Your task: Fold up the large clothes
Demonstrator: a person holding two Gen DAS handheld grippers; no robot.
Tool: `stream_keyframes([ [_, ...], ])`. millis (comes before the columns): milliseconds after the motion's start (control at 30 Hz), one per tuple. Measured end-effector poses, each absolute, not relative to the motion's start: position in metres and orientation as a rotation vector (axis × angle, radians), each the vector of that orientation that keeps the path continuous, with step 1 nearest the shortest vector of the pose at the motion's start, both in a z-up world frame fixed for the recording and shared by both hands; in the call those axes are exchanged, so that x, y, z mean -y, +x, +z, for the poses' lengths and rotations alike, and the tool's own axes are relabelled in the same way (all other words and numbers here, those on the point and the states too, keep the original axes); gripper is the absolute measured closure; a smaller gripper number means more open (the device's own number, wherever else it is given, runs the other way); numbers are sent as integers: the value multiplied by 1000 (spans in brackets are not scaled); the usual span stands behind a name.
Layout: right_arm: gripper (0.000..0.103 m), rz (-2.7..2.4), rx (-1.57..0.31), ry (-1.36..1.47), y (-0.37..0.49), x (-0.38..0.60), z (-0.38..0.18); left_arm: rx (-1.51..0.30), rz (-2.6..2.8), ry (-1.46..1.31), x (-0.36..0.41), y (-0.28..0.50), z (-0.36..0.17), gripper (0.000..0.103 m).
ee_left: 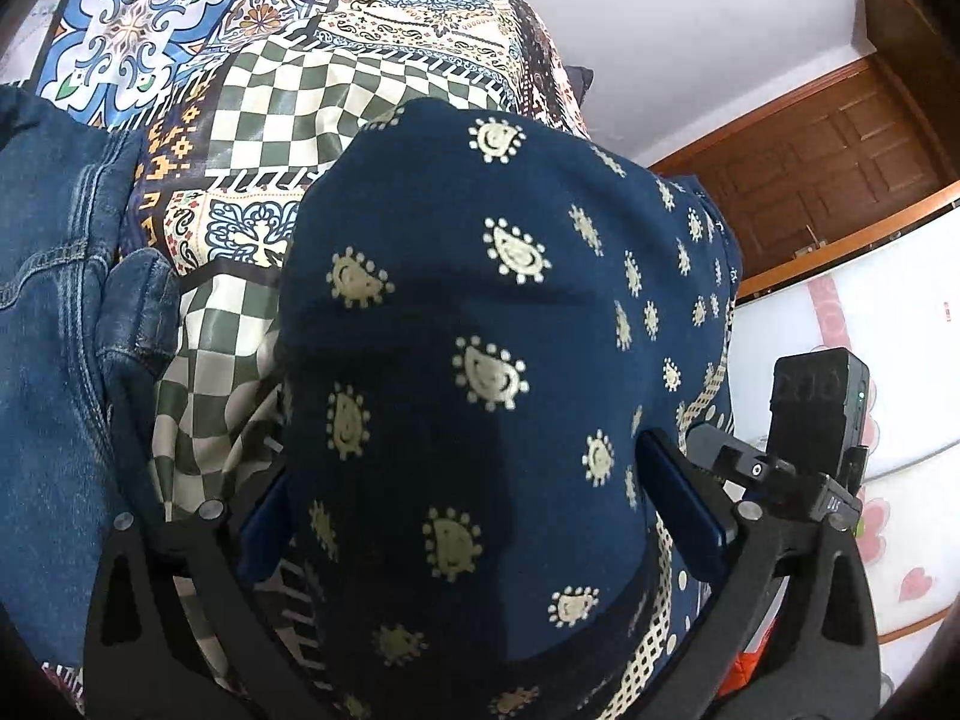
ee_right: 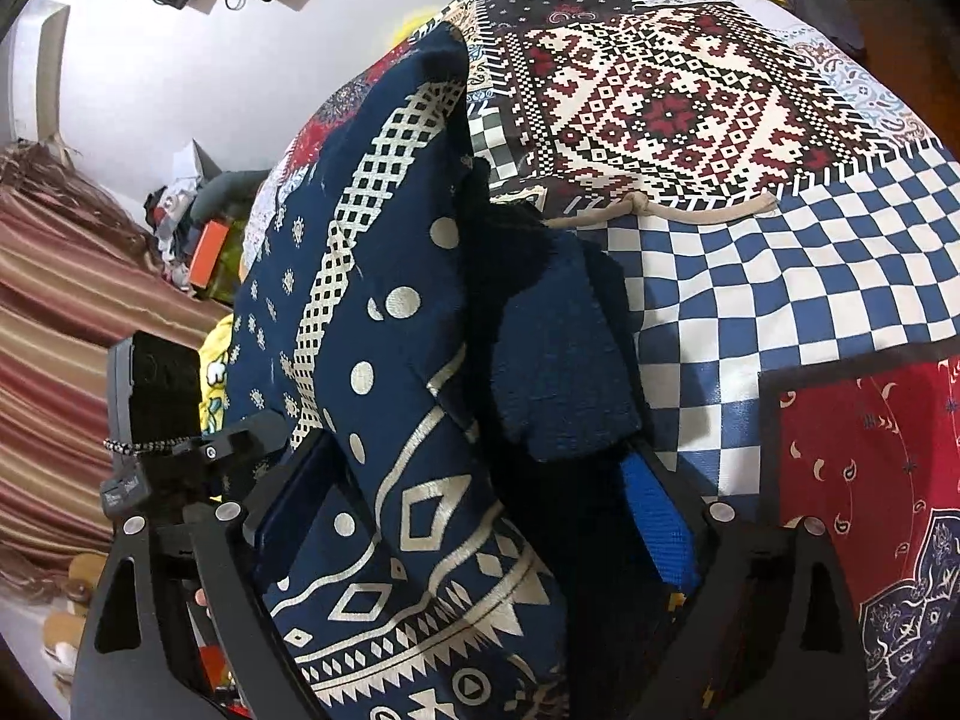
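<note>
Folding the navy printed garment (ee_left: 480, 324) on the patchwork bedspread (ee_left: 282, 90), looks like the let-go part of a fold. Both sets of jaws spread wide: left gripper (ee_left: 468, 492) with cloth bulging between the fingers, pads apparently clear of it; right gripper (ee_right: 474, 510) same deal, a patterned fold draped between but not pinched. Garment heaped toward the near edge of the bed, jeans (ee_left: 54, 300) off at the left edge. To do it well: back both grippers straight out without snagging, keep the 2 sides level, check edges line up, then re-grab at the fold's corners. Watch the loose drawstring (ee_right: 660, 210) on the blue checks; probably worth tucking in first
</note>
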State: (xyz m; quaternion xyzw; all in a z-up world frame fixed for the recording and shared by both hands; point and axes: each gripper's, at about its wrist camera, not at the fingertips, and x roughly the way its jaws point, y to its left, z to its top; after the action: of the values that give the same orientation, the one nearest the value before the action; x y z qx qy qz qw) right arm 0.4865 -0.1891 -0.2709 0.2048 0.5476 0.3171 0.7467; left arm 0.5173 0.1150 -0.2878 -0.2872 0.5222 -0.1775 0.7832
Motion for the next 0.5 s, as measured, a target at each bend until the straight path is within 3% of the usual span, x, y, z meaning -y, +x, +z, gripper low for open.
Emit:
stream_keyframes([
  [100,21,706,-1188,405,478,186,-267,-1112,-390,-612,-118,514,-285,11],
  [133,31,712,-1183,392,472,185,-266,-1110,-392,-610,-119,509,-284,14],
  [167,53,755,-1188,410,468,184,-267,-1107,-394,-607,-119,505,-282,19],
  [200,60,755,-1188,410,468,184,-267,-1103,-396,-598,-120,500,-279,25],
  [400,79,720,-1174,366,449,166,-244,-1054,-404,-498,-116,482,-243,52],
  [500,84,750,-1156,372,446,154,-224,-1014,-405,-482,-125,471,-219,56],
])
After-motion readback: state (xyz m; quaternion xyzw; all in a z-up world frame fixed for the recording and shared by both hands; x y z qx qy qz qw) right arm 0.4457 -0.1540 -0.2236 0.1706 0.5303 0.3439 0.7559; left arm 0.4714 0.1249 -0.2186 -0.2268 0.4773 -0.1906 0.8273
